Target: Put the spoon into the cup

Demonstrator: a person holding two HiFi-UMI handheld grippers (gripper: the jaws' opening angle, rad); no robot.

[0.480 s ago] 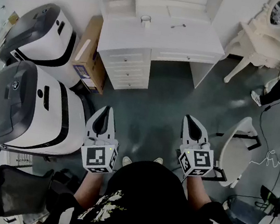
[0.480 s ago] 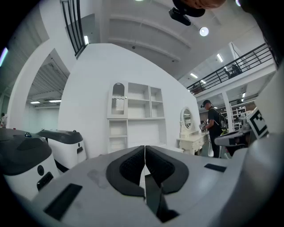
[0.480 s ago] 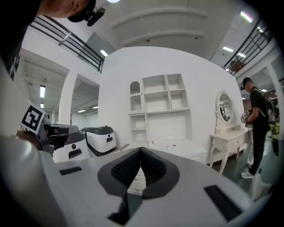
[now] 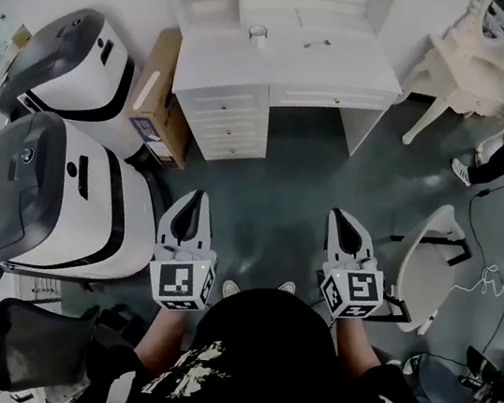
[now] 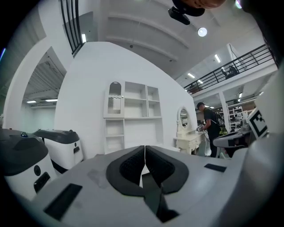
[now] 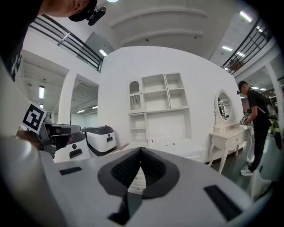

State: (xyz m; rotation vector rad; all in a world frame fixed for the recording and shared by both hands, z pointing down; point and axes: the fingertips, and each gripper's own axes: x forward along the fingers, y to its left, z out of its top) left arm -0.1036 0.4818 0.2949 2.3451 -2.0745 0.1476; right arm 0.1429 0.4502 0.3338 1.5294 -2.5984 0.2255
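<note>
Spoon: small dark slim spoon (image 4: pixel 320 44), lying flat toward the back of the white drawer desk's (image 4: pixel 348 76) top. Too small to tell bowl from handle.
Spoon axis: roughly 9-to-3 across the head view, its right end tipped slightly toward 2.
Cup: small clear round cup (image 4: pixel 258 32), upright on the same top, at 9 o'clock of the spoon and apart from it.
Left gripper (image 4: pixel 195 198): jaws pressed together, nothing between them. Held level near the person's body, well apart from the desk.
Right gripper (image 4: pixel 342 218): jaws closed tip to tip, empty.
Bearing: spoon sits near 11 o'clock from the right jaws and 1 o'clock from the left.
Nearer hand: right, by my judgement.
Next move needs: jaws spread, closing across the spoon's thin width.
</note>
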